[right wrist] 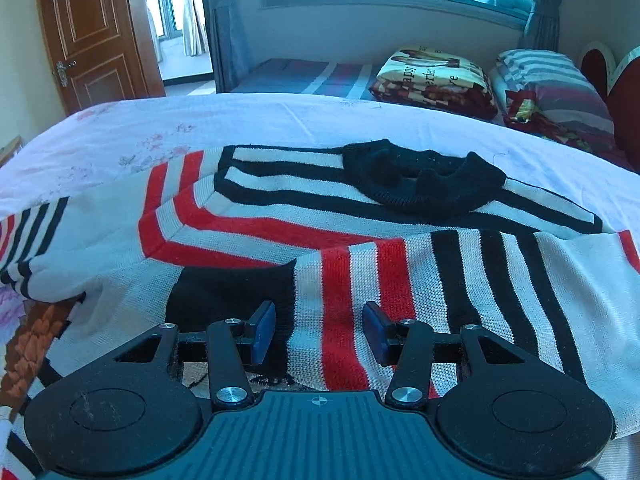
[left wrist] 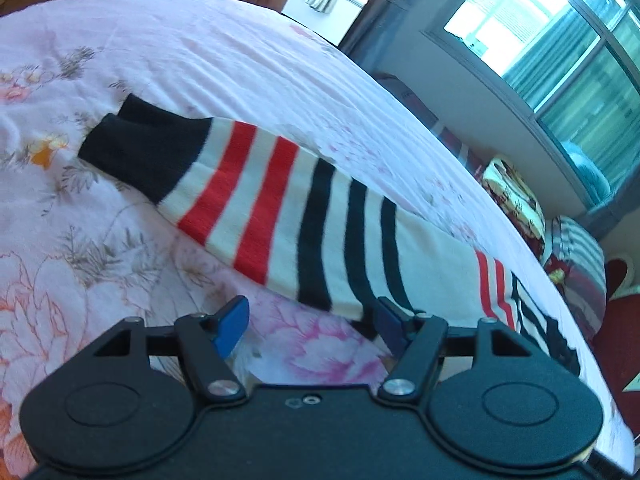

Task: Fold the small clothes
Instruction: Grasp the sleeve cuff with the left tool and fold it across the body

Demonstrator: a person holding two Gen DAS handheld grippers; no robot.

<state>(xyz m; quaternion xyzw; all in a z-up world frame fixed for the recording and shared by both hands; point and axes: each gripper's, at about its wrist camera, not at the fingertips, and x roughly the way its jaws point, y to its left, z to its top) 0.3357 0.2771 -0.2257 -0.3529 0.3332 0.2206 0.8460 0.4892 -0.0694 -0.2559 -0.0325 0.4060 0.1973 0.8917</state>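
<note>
A white knit sweater with red and black stripes lies flat on the bed. In the left wrist view its long sleeve [left wrist: 280,208] stretches out to the upper left and ends in a black cuff [left wrist: 144,152]. My left gripper [left wrist: 310,312] is open over the floral sheet, its right fingertip at the sleeve's lower edge. In the right wrist view the black collar [right wrist: 420,180] lies at the far side of the sweater's body [right wrist: 120,264], and the other sleeve [right wrist: 420,280] is folded across it, black cuff [right wrist: 232,292] to the left. My right gripper [right wrist: 318,314] hovers open just above that folded sleeve, gripping nothing.
The bed's pink floral sheet [left wrist: 200,60] spreads around the sweater. Past the bed's far edge lie folded blankets [right wrist: 436,76] and a striped pillow [right wrist: 560,88] below a window. A wooden door [right wrist: 92,32] stands at the left.
</note>
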